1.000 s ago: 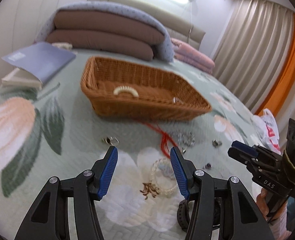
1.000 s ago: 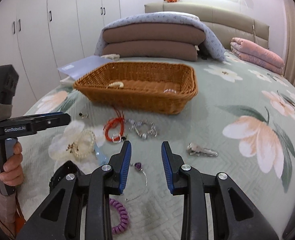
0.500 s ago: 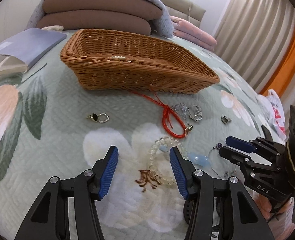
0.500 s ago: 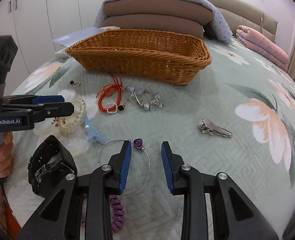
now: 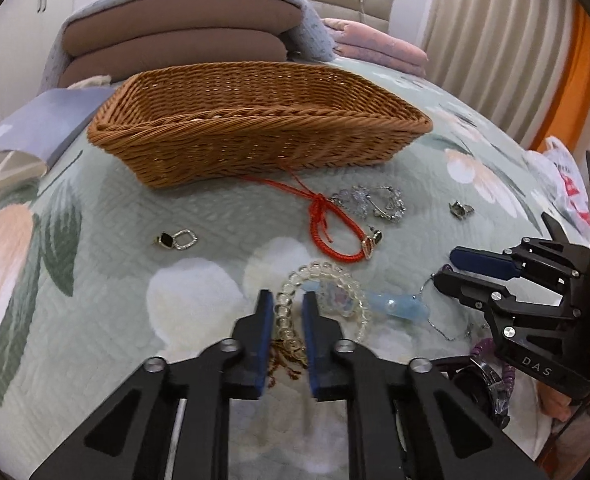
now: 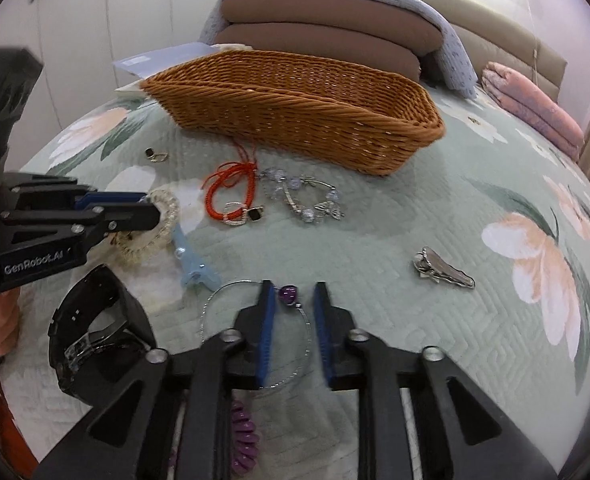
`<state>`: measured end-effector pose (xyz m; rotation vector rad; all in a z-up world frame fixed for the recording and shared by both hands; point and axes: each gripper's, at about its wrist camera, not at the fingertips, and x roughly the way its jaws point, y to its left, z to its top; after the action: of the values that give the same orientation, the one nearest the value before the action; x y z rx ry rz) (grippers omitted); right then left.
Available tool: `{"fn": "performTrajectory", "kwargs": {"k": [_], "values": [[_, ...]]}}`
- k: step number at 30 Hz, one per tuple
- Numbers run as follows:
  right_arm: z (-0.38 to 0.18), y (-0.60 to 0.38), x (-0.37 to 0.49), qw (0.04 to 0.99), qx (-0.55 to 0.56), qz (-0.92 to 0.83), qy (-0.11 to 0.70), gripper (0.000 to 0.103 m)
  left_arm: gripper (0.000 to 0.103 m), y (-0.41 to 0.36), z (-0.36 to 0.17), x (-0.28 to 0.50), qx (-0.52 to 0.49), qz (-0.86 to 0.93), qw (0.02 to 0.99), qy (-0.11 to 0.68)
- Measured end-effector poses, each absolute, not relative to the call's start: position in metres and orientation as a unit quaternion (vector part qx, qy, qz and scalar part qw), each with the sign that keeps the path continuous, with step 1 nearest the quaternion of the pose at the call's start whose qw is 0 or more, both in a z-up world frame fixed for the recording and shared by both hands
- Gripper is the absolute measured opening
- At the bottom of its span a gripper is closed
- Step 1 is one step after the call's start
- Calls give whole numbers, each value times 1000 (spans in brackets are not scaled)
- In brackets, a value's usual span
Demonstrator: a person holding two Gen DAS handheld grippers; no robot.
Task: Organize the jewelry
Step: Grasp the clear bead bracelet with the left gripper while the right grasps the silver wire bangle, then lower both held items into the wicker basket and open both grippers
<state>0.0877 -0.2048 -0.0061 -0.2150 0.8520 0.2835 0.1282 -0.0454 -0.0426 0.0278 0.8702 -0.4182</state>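
Note:
A wicker basket (image 5: 255,132) stands on the flowered bedspread; it also shows in the right wrist view (image 6: 295,108). My left gripper (image 5: 288,312) has closed around the left side of a clear bead bracelet (image 5: 327,284), low on the bed. It appears in the right wrist view (image 6: 151,210) on the same bracelet (image 6: 167,216). My right gripper (image 6: 291,300) is open, straddling a thin silver bangle with a purple stone (image 6: 289,294). It also shows in the left wrist view (image 5: 451,270).
Loose on the bed: a red cord bracelet (image 5: 331,232), a silver crystal bracelet (image 6: 303,196), a pale blue hair clip (image 6: 193,258), a silver hair clip (image 6: 443,268), an earring (image 5: 175,239), a black watch (image 6: 95,328), a purple coil tie (image 6: 245,436). Pillows (image 5: 175,40) lie behind the basket.
Both grippers have dropped toward the bed and moved forward. My left gripper has narrowed from wide open to closed on the clear bead bracelet. My right gripper now straddles the bangle.

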Motion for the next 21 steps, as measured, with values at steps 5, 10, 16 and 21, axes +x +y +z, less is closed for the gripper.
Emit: {"fn": "performTrajectory", "kwargs": {"k": [5, 10, 16, 21], "values": [[-4, -205, 85, 899, -101, 139, 403, 12, 10, -44, -41, 127, 12, -207, 886, 414], [7, -220, 81, 911, -66, 144, 381, 12, 10, -41, -35, 123, 3, -207, 894, 398], [16, -229, 79, 919, -42, 142, 365, 12, 10, -30, -24, 120, -24, -210, 902, 376], [24, -232, 79, 926, -24, 138, 351, 12, 10, -27, -21, 119, -27, -207, 906, 369]]}}
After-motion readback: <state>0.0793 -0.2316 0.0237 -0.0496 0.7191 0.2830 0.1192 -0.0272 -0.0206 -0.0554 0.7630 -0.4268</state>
